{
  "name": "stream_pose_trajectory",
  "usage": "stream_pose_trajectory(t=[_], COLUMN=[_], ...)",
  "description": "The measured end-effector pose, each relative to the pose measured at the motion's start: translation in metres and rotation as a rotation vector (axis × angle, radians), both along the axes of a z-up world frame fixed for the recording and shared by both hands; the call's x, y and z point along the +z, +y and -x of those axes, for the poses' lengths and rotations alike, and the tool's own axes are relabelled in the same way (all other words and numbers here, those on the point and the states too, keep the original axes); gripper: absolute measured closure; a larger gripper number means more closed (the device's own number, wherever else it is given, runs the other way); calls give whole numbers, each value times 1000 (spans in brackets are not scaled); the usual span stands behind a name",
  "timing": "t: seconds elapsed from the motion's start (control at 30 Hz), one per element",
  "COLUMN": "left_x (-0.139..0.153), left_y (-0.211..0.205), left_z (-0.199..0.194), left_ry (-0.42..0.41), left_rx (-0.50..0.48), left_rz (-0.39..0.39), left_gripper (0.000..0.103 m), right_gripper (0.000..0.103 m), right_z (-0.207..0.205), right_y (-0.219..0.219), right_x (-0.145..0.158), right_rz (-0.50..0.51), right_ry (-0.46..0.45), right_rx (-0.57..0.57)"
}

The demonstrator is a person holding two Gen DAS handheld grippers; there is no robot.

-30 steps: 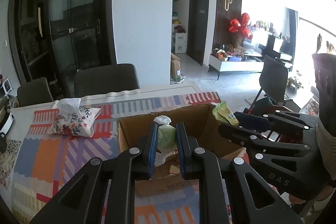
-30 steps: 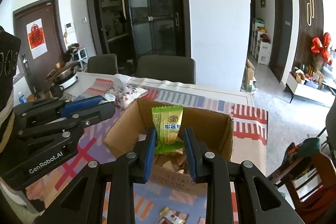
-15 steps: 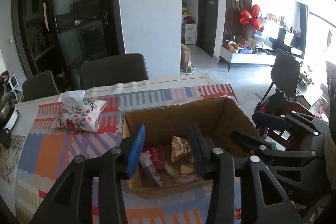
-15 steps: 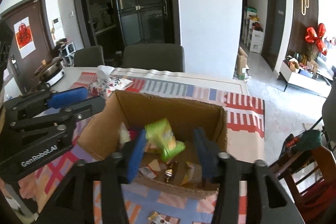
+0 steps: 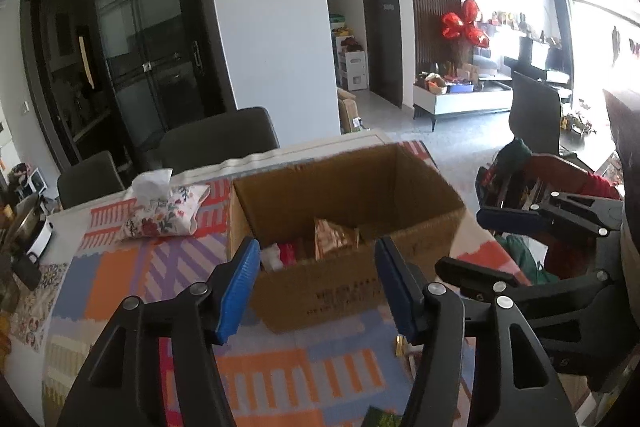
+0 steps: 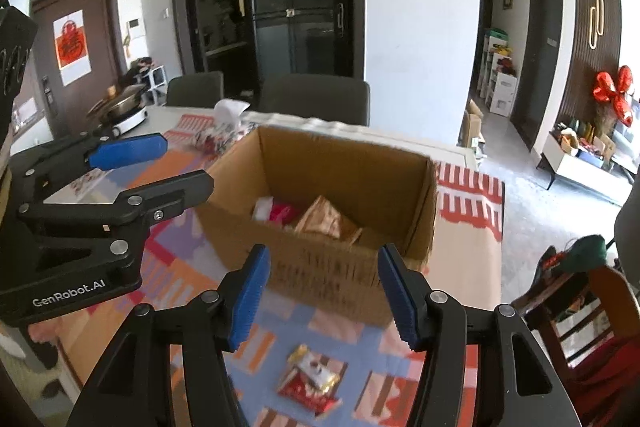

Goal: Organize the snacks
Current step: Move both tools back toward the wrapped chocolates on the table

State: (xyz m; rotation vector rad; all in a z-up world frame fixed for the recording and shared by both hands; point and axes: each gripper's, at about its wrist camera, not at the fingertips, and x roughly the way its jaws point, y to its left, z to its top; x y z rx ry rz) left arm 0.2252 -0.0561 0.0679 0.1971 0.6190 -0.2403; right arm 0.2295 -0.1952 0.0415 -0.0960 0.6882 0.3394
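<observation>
An open cardboard box (image 5: pixel 348 291) stands on the patterned tablecloth (image 5: pixel 120 275), with several snack packets (image 5: pixel 334 241) inside. It also shows in the right wrist view (image 6: pixel 332 271) with a brown packet (image 6: pixel 326 219) on top. My left gripper (image 5: pixel 318 287) is open and empty, just in front of the box. My right gripper (image 6: pixel 324 291) is open and empty, also in front of the box. A red and gold snack packet (image 6: pixel 310 383) lies on the cloth below the right gripper. The right gripper shows in the left wrist view (image 5: pixel 480 239), the left gripper in the right wrist view (image 6: pixel 168 163).
A floral tissue pouch (image 5: pixel 164 211) lies behind the box on the left. Dark chairs (image 5: pixel 218 141) stand along the far table edge. A cooking pot (image 6: pixel 124 107) sits at the far left. A wooden chair (image 6: pixel 576 311) with clothes stands to the right.
Both grippers opened and let their snacks drop into the box, then drew back toward me. The green packet and the pale wrapped snack are no longer between the fingers.
</observation>
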Motion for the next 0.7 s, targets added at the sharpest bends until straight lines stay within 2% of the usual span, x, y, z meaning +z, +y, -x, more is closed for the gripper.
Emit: stream_pose_trajectory(t=[0.13,0.33,0.7], left_x=[-12,-44,-98], left_y=[5,10,1], left_z=[13,30,42], left_ry=[35,130,288], left_rx=[19,47,47], left_rz=[10,39,43], left_gripper=[42,42,42], right_gripper=[46,46,46], right_z=[17,32,36], right_y=[-3,0,5], right_x=[-10,-29,-81], right_rz=[5,36,115], right_ry=[9,34,171], right_rx=[11,44,116])
